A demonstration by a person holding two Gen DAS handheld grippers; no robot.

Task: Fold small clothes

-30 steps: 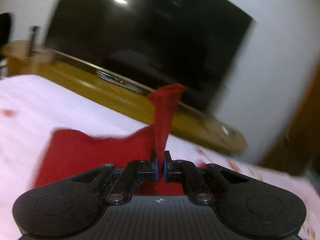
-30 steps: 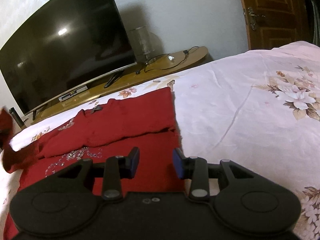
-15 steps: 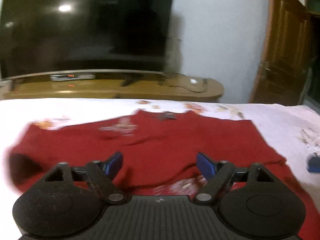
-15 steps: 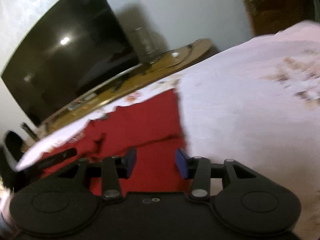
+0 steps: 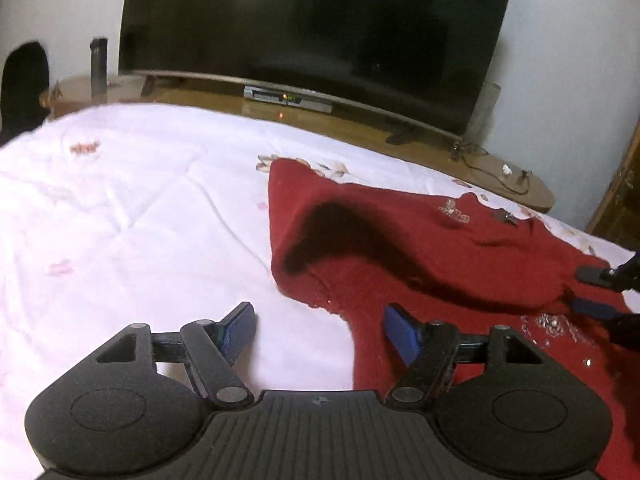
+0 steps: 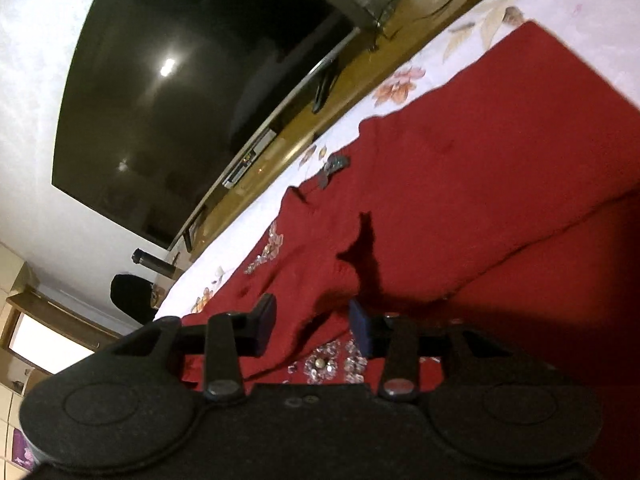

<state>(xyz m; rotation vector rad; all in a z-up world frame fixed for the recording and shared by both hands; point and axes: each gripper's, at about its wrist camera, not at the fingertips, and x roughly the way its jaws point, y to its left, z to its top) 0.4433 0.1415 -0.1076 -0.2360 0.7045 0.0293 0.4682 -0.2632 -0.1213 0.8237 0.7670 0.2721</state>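
A: Where is the garment?

B: The red top [image 5: 420, 248] lies on the floral bedsheet [image 5: 140, 220], one side folded over the body. A second ago my left gripper [image 5: 320, 332] pinched the sleeve; its jaws have just been opening, nothing between them now (fold laid down).

A: Right gripper [image 6: 314, 324]?

B: Jaws part-open, closing slightly, over the sequins [image 6: 332, 364], gripping nothing. Next fold, I judge

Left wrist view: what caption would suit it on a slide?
Open left tool over the edge of a red sweater on a floral bedsheet, television behind.
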